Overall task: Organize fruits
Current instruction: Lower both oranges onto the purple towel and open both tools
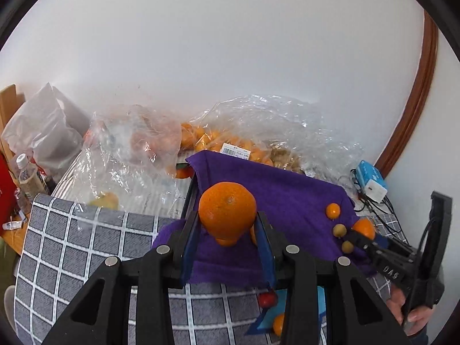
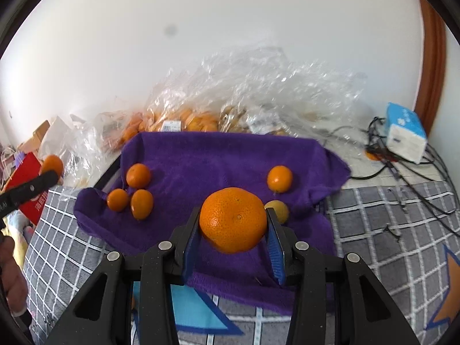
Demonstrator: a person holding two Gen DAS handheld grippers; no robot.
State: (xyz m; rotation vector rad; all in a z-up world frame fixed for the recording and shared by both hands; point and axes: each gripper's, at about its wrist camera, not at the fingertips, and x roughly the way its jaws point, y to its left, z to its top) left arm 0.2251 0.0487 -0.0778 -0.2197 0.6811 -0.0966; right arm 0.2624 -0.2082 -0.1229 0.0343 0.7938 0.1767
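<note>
Gripping one orange [image 1: 227, 211] in my left tool [image 1: 227, 227] | right tool [image 2: 233, 227] clamped on another orange [image 2: 233, 220] | both over purple towel [image 2: 215, 158]

In the right wrist view, 2 large mandarins [image 2: 233, 220] are each clamped in 1 of the 2 grippers. 4 small orange kumquats [image 2: 138, 175] and 1 yellowish fruit [image 2: 278, 210] lie on 1 purple towel [image 2: 207, 158]. Behind sit 2 clear fruit bags [image 2: 244, 92] and 1 blue-and-white tissue pack [image 2: 405, 132].
</note>
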